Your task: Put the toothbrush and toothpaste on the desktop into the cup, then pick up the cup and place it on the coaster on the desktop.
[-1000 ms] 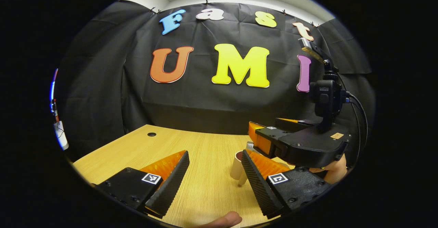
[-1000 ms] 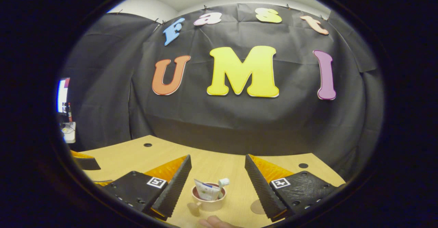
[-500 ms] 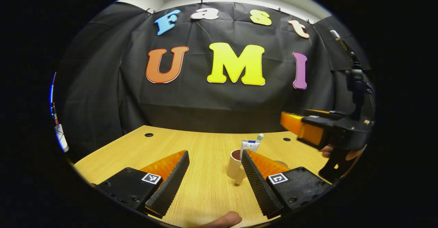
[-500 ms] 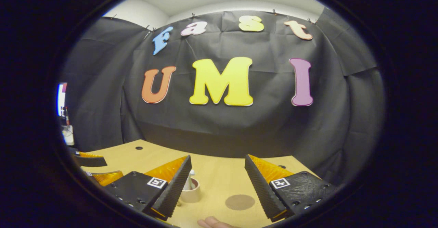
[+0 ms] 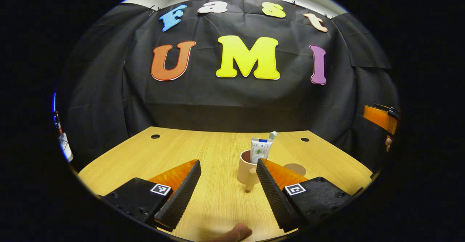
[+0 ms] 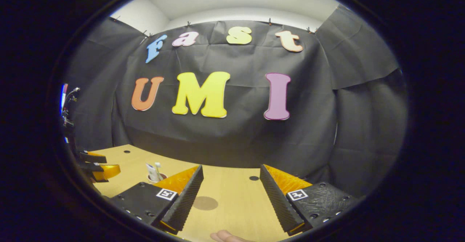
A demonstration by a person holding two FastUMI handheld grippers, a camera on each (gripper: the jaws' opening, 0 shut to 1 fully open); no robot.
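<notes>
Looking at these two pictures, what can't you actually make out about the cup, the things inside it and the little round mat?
- Cup, left gripper view: its right side is hidden behind a finger of the left gripper.
- Toothbrush: just its head pokes out behind the toothpaste; the handle is hidden.
- Coaster: partly covered by the same finger.
- Right gripper view: a finger of the right gripper cuts off the cup; its contents are too small.
</notes>
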